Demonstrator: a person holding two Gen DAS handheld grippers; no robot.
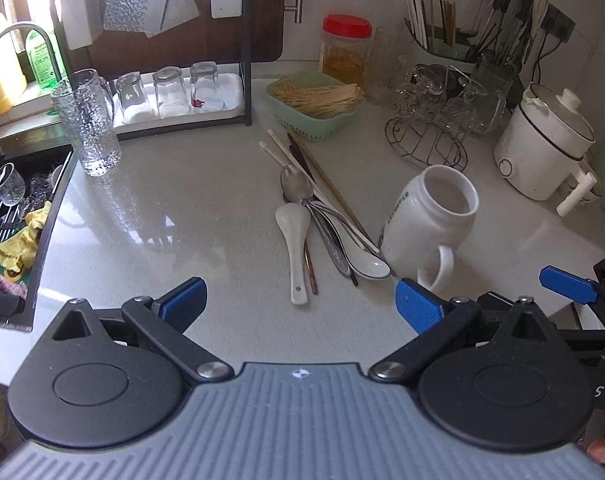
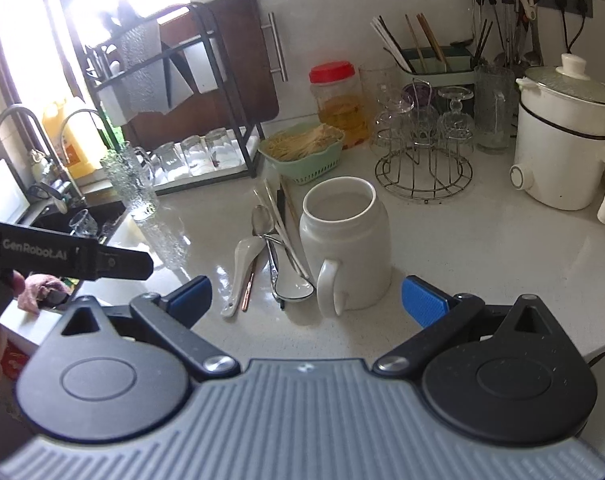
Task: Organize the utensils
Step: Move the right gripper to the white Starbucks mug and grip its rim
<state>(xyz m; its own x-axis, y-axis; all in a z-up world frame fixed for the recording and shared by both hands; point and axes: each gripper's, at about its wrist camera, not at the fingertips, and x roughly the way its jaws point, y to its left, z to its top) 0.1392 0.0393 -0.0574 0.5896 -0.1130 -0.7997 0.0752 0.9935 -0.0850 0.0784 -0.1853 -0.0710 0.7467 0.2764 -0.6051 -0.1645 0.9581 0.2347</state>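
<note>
Both jaws wide open, empty, hovering over pale speckled stone table (image 1: 174,216); loose heap of spoons and chopsticks (image 1: 322,216) lying just left of tall white ceramic mug (image 2: 344,246), likely destination.

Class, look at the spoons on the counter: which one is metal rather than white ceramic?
The steel spoon, its bowl farthest from the grippers; the two white ceramic spoons flank its handle.

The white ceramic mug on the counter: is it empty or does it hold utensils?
Empty: the white ceramic mug shows only bare inner wall.
</note>
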